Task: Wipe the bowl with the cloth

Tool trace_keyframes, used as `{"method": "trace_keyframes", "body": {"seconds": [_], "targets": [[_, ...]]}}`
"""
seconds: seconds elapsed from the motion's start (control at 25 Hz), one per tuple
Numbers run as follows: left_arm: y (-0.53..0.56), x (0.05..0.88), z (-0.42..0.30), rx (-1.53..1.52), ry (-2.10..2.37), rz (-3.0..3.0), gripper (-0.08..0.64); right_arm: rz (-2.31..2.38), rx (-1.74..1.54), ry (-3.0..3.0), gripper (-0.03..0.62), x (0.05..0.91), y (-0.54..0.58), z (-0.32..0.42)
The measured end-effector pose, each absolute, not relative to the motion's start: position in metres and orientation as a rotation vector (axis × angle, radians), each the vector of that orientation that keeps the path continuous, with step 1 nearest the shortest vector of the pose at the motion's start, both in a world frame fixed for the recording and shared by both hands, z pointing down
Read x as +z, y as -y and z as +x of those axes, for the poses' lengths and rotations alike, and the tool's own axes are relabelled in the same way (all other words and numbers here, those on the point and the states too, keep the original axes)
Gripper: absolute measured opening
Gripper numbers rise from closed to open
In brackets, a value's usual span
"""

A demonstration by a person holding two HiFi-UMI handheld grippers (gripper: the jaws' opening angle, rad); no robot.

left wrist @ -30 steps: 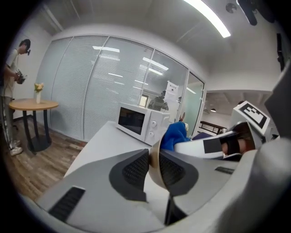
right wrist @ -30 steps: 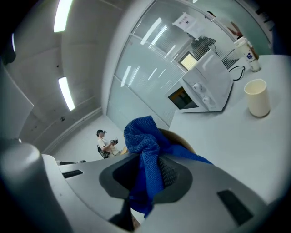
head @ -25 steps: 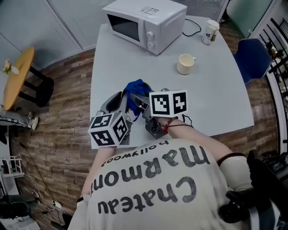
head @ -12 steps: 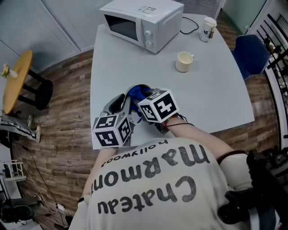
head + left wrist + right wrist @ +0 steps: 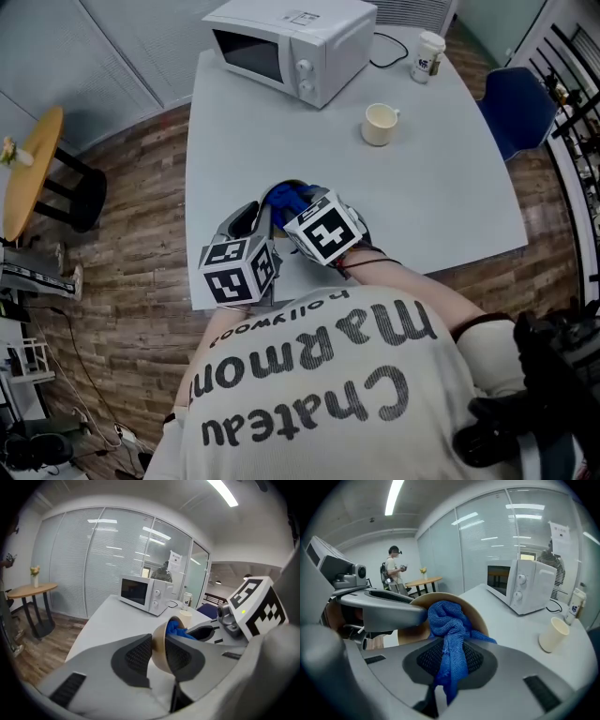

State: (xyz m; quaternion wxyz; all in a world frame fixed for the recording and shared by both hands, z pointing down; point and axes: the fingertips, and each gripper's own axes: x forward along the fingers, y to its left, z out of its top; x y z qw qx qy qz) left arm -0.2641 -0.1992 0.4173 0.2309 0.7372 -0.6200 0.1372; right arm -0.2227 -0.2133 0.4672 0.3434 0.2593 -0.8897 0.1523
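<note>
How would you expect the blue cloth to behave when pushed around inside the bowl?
Probably floppy: the blue cloth bunches and droops between the right gripper's jaws. Likely light, since it hangs from one pinch. Textured weave, so unlikely slippery.

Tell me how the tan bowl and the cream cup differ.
The bowl is tan and wide; the cup is cream and narrower. The bowl lies tipped, its rim clamped in the left tool; the cup stands upright on the table, untouched. The bowl holds the blue cloth; the cup none. Both are open-topped.
</note>
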Motion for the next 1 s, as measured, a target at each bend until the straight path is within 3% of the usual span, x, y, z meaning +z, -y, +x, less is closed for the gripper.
{"method": "trace_keyframes", "body": {"seconds": [0.6, 0.84, 1.0], "targets": [[0.194, 0.433, -0.270, 0.229, 1.639, 1.921, 0.077, 0.814, 0.320, 2.361, 0.064, 0.445, 0.223, -0.202], [0.200, 0.412, -0.269, 0.020, 1.619, 1.930, 0.078, 0.679, 0.781, 2.555, 0.064, 0.419, 0.207, -0.225], [0.201, 0.402, -0.264, 0.008, 1.612, 1.979, 0.078, 0.695, 0.798, 2.552, 0.064, 0.416, 0.207, -0.225]]}}
